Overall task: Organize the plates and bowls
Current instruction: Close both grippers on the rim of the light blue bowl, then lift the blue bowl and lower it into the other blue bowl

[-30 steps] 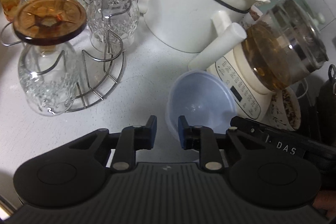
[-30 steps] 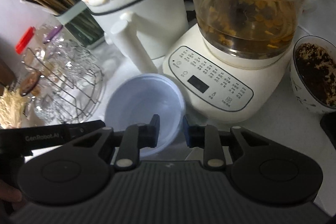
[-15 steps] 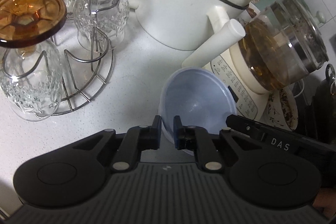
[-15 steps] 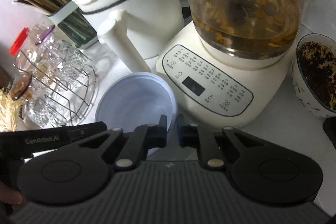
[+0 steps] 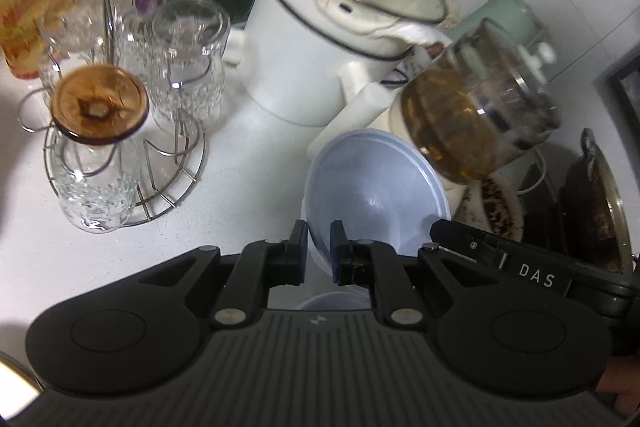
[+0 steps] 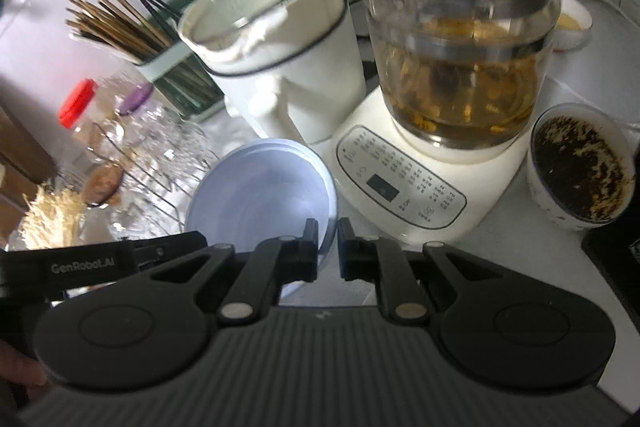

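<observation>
Grippers (image 5: 319,241) (image 6: 327,239) both clamping pale-blue bowl (image 6: 260,203) rim

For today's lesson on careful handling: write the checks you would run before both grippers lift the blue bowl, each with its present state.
1. Left gripper straddles the blue bowl rim: ok, one finger on each side.
2. Right gripper straddles the rim on its side: ok.
3. Both grips firm on the rim: cannot tell; small gaps show.
4. Bowl empty: ok, nothing visible inside.
5. Room from the tea kettle and white pot: not ok, both crowd the bowl.
6. Glass rack out of the way: ok, apart to the left.
</observation>
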